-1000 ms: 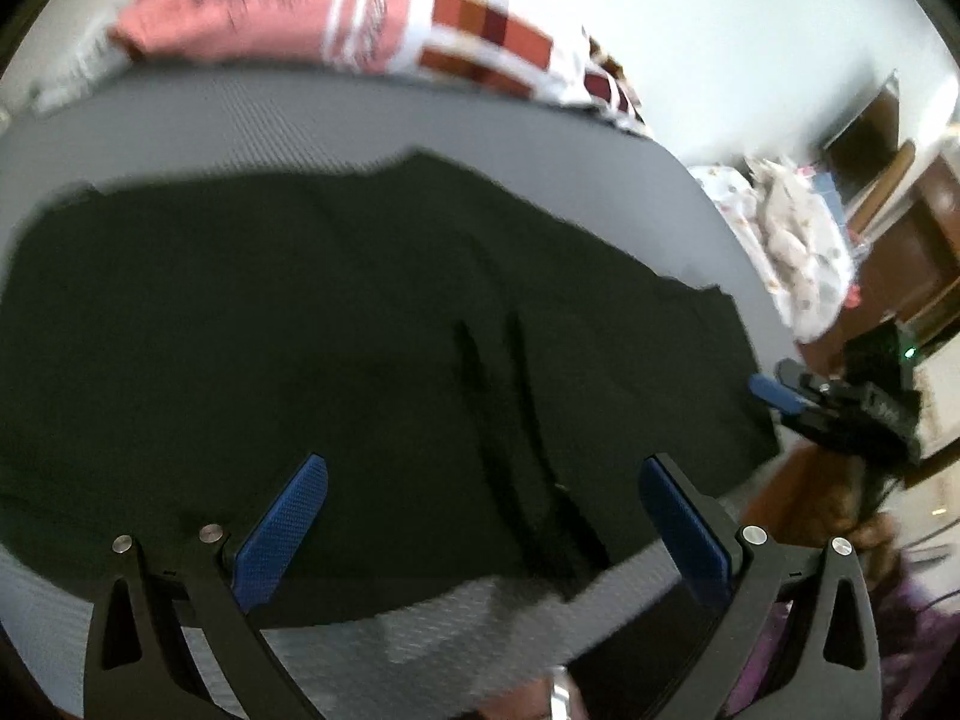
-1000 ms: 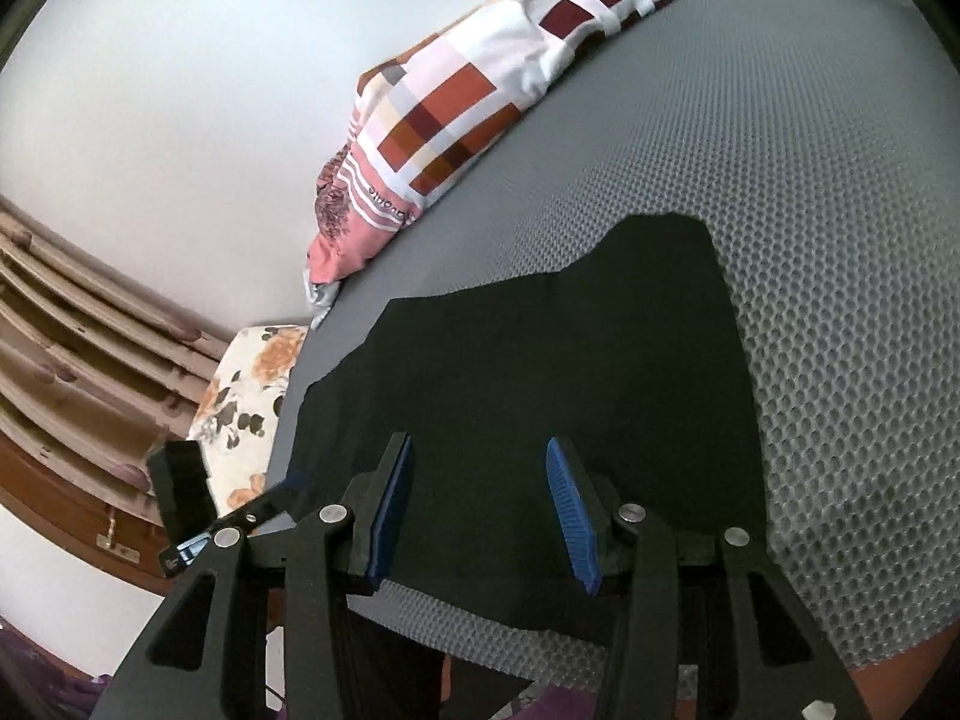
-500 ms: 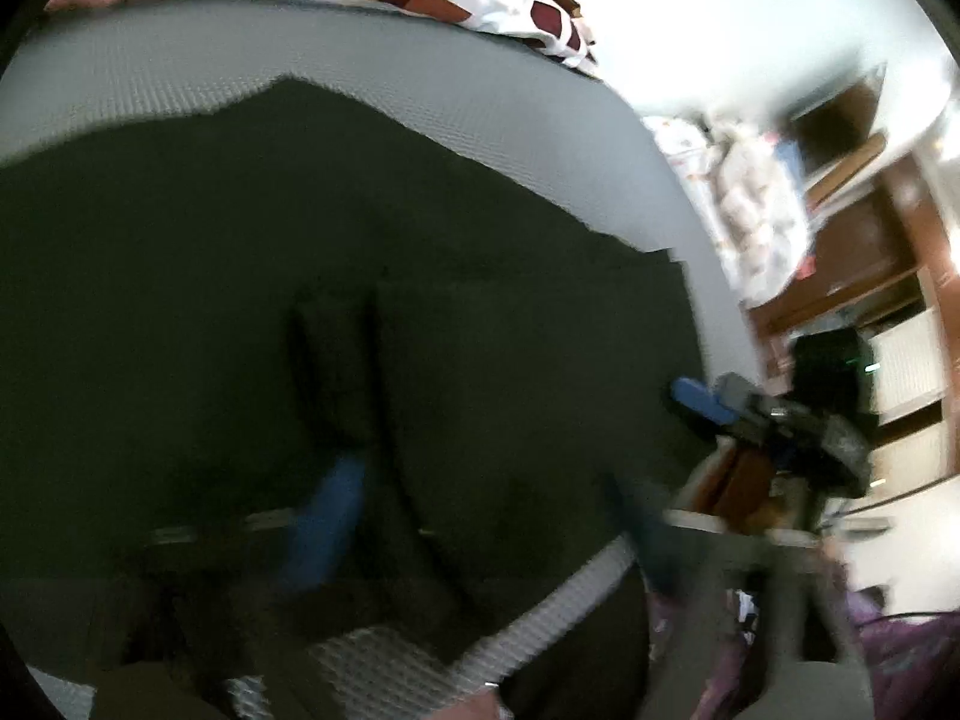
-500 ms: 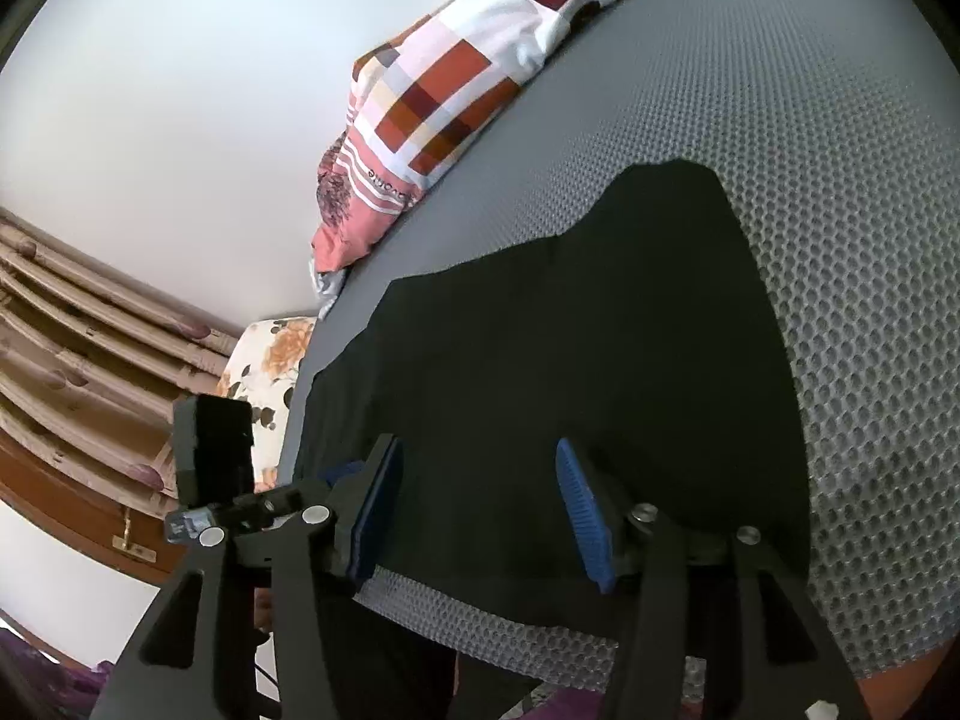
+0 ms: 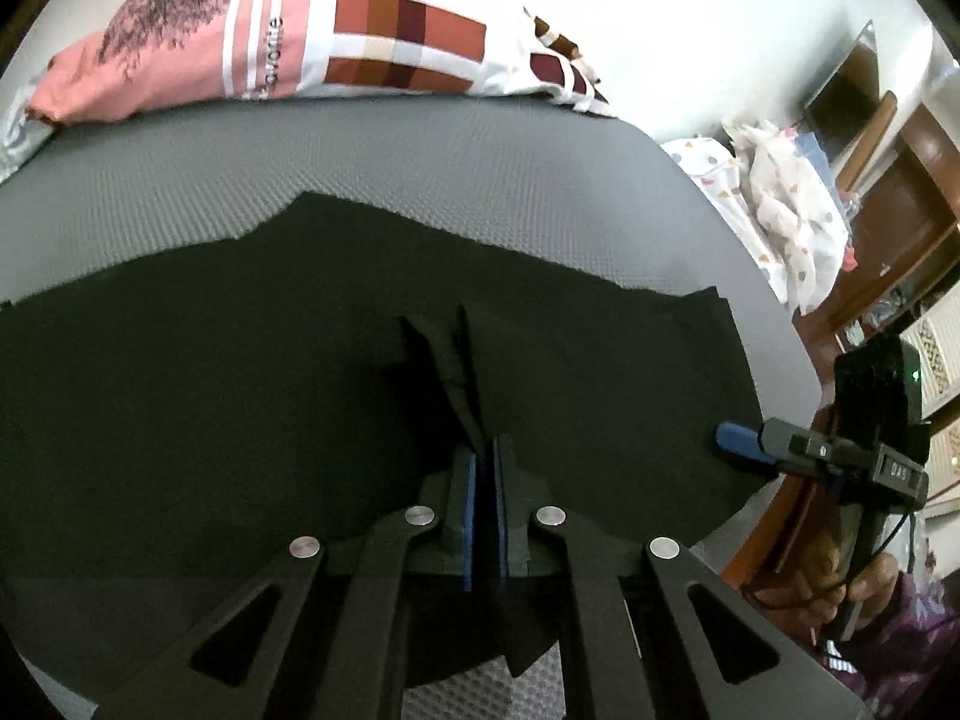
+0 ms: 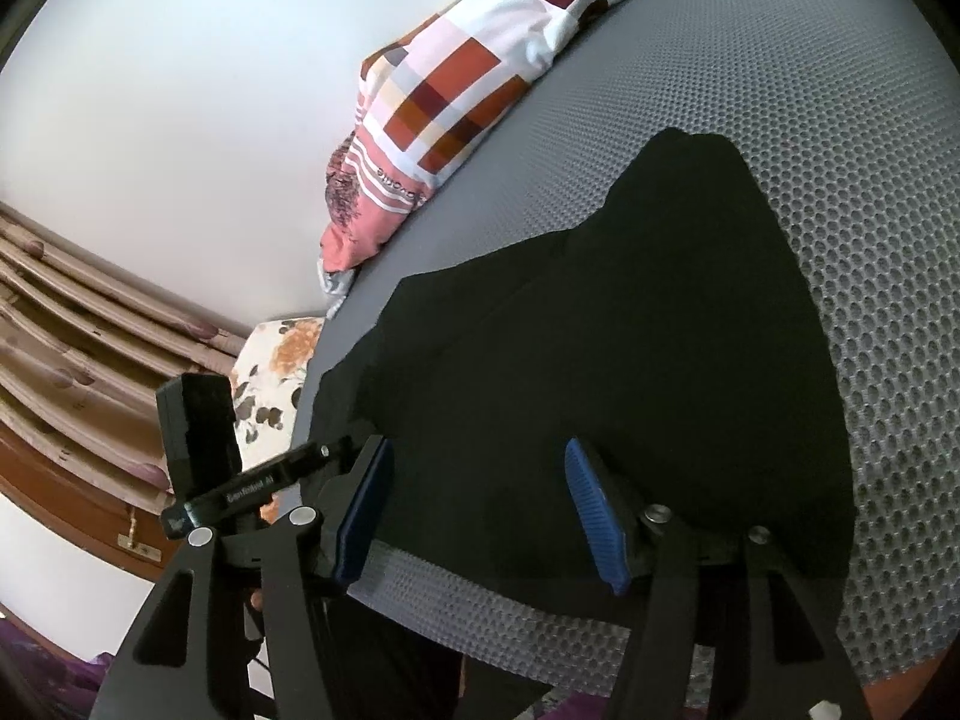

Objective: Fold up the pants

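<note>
Black pants [image 5: 252, 396] spread flat and dark across grey honeycomb-textured bed mattress [image 5: 420, 162], near edge lying just inside the mattress's front rim, far edge uneven with a raised peak. Small ridge of cloth pulled up at the middle, running into left tongs [image 5: 485, 462]. Checked red, white and pink quilt [image 5: 336, 42] bunched along the far side against a white wall [image 6: 180, 90], well apart from the pants. Bare mattress all round the cloth on the far and right sides. Patterned curtain [image 6: 72, 324] and floral cushion [image 6: 273, 372] off the left end; pile of pale printed laundry [image 5: 786, 204] and brown wooden furniture [image 5: 900, 192] off the right end. Left tongs just closed, blue pads pressed together, pinching the raised fold. Right tongs [image 6: 480, 510] just been widening, blue pads spread over the near hem, cloth below and between them, not pressed.
</note>
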Demonstrator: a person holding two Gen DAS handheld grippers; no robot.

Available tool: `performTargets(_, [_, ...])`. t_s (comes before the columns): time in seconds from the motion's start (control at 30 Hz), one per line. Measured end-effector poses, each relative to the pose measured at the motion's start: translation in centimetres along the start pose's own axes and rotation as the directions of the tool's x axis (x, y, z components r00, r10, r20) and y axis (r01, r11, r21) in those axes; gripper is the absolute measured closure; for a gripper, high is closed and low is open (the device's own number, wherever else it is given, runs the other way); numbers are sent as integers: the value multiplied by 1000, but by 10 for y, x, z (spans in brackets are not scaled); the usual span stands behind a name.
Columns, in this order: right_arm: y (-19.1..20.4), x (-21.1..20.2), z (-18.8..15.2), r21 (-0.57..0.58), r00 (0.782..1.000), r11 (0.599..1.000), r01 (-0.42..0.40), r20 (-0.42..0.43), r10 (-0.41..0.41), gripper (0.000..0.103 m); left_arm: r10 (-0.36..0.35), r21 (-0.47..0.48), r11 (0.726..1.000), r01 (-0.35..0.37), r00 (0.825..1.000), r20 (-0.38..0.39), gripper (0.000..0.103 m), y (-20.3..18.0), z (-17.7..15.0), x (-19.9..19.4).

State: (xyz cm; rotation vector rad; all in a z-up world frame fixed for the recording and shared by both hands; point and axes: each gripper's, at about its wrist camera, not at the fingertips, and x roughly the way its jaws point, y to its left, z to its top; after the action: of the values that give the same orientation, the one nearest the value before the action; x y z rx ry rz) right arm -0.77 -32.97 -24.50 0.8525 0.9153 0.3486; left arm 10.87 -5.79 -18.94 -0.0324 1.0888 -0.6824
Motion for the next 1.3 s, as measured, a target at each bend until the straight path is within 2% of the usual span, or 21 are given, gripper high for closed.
performTargets(0.1, [1, 2, -1, -7, 1000, 1000, -10, -6, 10, 45, 76, 26, 997, -75, 997, -12, 98, 8, -8, 9])
performTargets(0.17, [2, 3, -2, -15, 1000, 1000, -8, -8, 8, 45, 57, 6, 998, -57, 998, -38, 98, 15, -17, 16])
performTargets(0.3, [1, 4, -1, -17, 1000, 1000, -11, -12, 11, 45, 29, -33, 999, -30, 999, -13, 93, 25, -23, 11])
performTargets(0.4, [1, 3, 0, -13, 1000, 1000, -12, -15, 12, 44, 59, -47, 997, -60, 998, -8, 80, 30, -22, -1])
performTargets(0.43, [1, 3, 1, -9, 1000, 1000, -13, -15, 13, 44, 61, -49, 997, -61, 998, 0, 71, 33, -22, -8])
performTargets(0.47, [3, 1, 2, -4, 1000, 1000, -16, -9, 16, 43, 79, -49, 996, -78, 997, 18, 55, 36, -23, -20])
performTargets(0.5, [5, -2, 2, 2, 1000, 1000, -30, 1, 30, 43, 106, -50, 993, -105, 994, 36, 44, 38, -25, -30])
performTargets(0.53, [8, -3, 3, 4, 999, 999, -48, 7, 48, 43, 143, -55, 989, -140, 988, 59, 29, 43, -27, -41])
performTargets(0.63, [27, -1, 5, -45, 997, 996, -71, 4, 71, 43, 213, -103, 975, -198, 964, 162, 27, 67, -35, -85])
performTargets(0.77, [55, 30, -1, -137, 996, 989, -59, -69, 50, 43, 328, -242, 929, -281, 927, 182, 26, 135, -49, -133])
performTargets(0.8, [60, 38, -3, -159, 995, 986, -57, -88, 43, 43, 333, -273, 921, -277, 924, 187, 26, 152, -52, -142])
performTargets(0.87, [73, 58, -8, -227, 992, 974, -21, -128, -9, 43, 321, -332, 910, -247, 928, 189, 26, 186, -59, -155])
performTargets(0.93, [82, 81, -14, -298, 980, 954, 15, -187, -73, 43, 286, -369, 903, -221, 949, 132, 26, 223, -64, -155])
performTargets(1.0, [86, 90, -17, -313, 973, 949, 26, -208, -95, 43, 266, -376, 901, -216, 960, 86, 26, 244, -67, -151])
performTargets(1.13, [91, 88, -17, -308, 975, 951, 23, -203, -90, 42, 123, -356, 930, -93, 990, 63, 26, 263, -69, -136])
performTargets(1.23, [89, 89, -16, -294, 971, 955, 51, -208, -116, 39, 106, -308, 946, -103, 994, -9, 26, 270, -67, -116])
performTargets(1.27, [85, 89, -15, -277, 970, 959, 57, -211, -119, 39, 93, -279, 956, -87, 996, 8, 25, 268, -66, -116])
performTargets(1.3, [81, 90, -15, -251, 970, 966, 59, -215, -115, 39, 40, -247, 968, -36, 999, 11, 25, 266, -63, -115])
